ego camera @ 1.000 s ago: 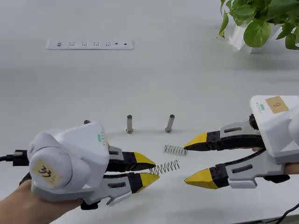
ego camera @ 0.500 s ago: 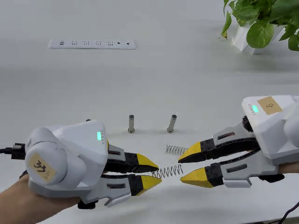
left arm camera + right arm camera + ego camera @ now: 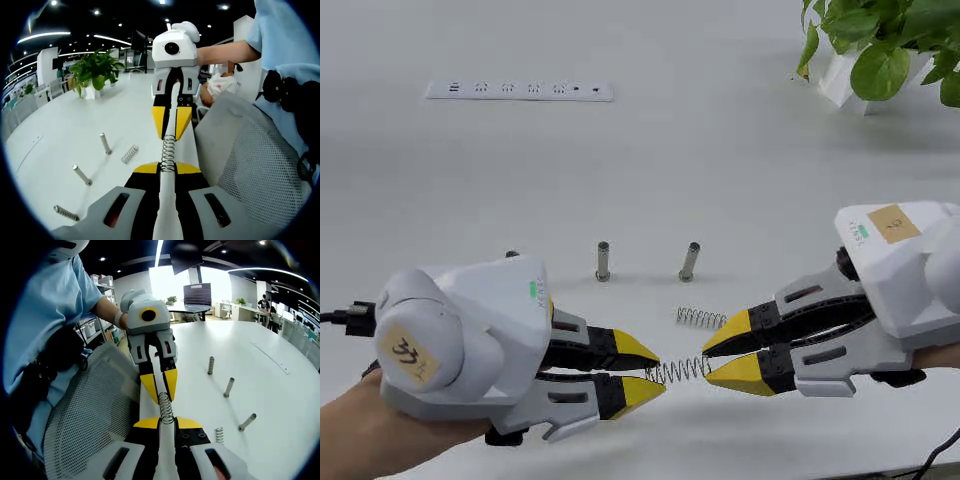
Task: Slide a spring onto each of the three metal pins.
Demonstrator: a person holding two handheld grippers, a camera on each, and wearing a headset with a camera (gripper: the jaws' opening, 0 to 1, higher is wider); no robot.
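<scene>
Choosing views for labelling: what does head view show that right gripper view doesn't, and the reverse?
Head view adds: leafy green plant in a white pot on the table. Right gripper view adds: grey mesh chair back, person's light blue shirt, upright coiled spring seen whole. Shared: thin steel spring gripped by yellow-tipped left gripper and right gripper, two bare metal pins, loose spring lying flat, white power strip.

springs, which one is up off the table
The spring spanning the gap between the left gripper and right gripper, one end in each. The other spring beyond it lies loose on the table.
</scene>
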